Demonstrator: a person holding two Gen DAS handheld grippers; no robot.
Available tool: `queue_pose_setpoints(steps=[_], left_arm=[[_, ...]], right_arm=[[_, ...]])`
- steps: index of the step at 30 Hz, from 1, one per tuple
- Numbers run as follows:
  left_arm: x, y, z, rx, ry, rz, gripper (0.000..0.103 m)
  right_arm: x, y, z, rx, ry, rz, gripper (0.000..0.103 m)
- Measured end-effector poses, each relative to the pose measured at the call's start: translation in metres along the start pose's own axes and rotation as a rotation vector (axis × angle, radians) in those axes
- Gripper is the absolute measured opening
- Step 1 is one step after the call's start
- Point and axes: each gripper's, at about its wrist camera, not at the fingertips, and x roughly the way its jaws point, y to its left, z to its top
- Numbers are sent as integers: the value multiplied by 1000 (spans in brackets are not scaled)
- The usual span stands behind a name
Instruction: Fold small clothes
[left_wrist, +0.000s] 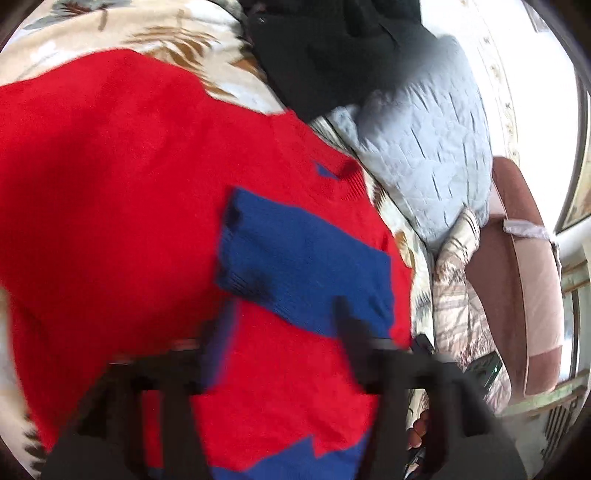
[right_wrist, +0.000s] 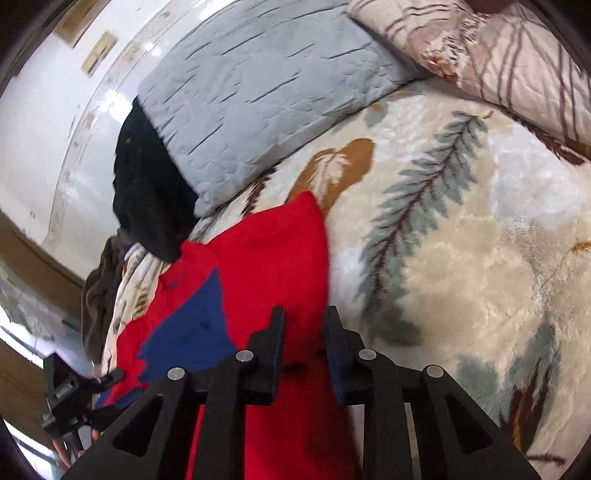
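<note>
Under blurred left gripper (left_wrist: 280, 332) (sweater (left_wrist: 129, 184))

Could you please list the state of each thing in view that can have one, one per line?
Red and blue sweater: spread on the bed, blue sleeve folded across the red body.
Left claw: open, over the sweater, blurred.
Right claw: fingers apart, over the sweater's edge; no grip visible.
Grey pillow: lying flat on the blanket.
Black garment: crumpled, partly under the pillow.
Blanket: spread flat.
</note>
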Motion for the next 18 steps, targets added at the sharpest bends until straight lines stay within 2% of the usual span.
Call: queue_pose_setpoints(steps=[3,5,7,8,9,11,14,16,17,18], left_arm=[[16,-9,-4,22,32,-9,72],[21,-3,-3,-7,-27,-20,69],[18,2,-1,-45,-85,-28,46],[18,5,1,-42,-96,-53,9],[20,8,4,-43,-85,-68,3],[13,19,8,-96,-108,-84,3],[-8,18,12,-100,-153,-93,3],[-19,17,12,-84,-190,-45,3],[-17,17,13,-82,-182,10,3],[-10,19,12,-84,-154,56,3]], right_arm=[[0,6,-4,-41,18,-1,27],[-1,6,-8,-43,29,4,27],[2,13,-10,-43,41,3,27],[0,12,-10,-45,40,-3,27],[-3,11,-10,-48,34,-9,27],[-8,12,-8,-45,10,-18,27],[-12,13,1,-23,-53,-2,27],[-9,17,3,-39,-92,-9,27],[-1,19,3,-64,-86,-25,27],[17,21,1,-99,-15,-69,26]])
